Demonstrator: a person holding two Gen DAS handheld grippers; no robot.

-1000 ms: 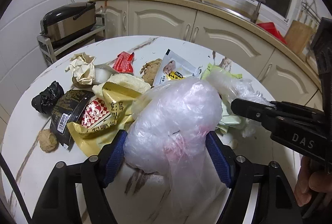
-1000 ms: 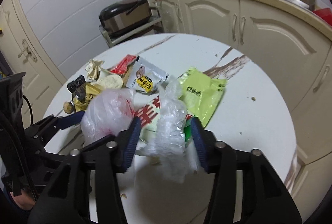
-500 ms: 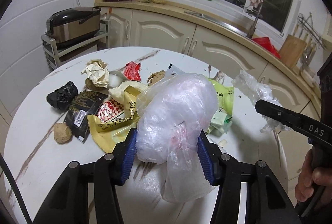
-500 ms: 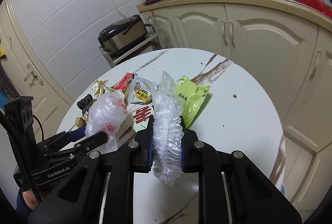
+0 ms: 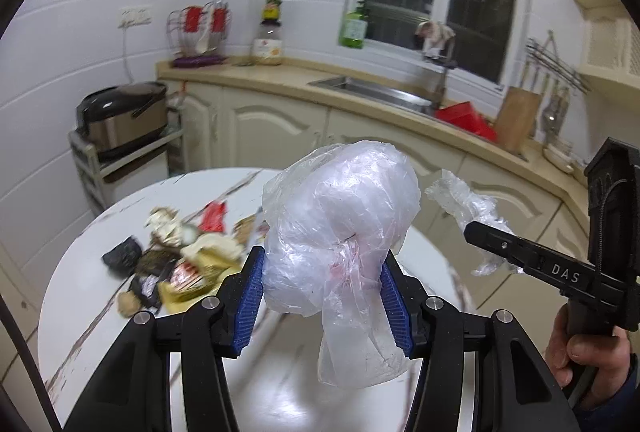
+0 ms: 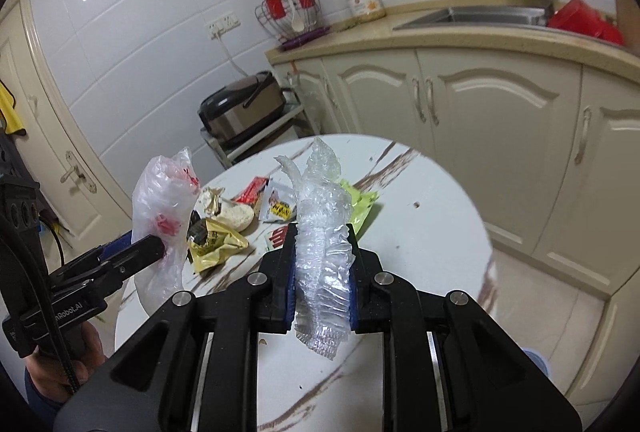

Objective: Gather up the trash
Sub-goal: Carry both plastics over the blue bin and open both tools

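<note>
My left gripper (image 5: 322,296) clenched on white plastic bag (image 5: 340,216), bag held above round table (image 6: 436,216), tail hanging between blue pads. My right gripper (image 6: 322,272) clamped tight on crumpled clear wrap (image 6: 322,228), also held off tabletop. Remaining wrappers (image 6: 240,216) clustered at 10 o'clock in right wrist view, toward far-left rim. Bare marble from 12 to 4 o'clock up to table edge. Cabinets (image 6: 480,104) beyond edge at 2 o'clock; floor (image 6: 560,312) at 4.
</note>
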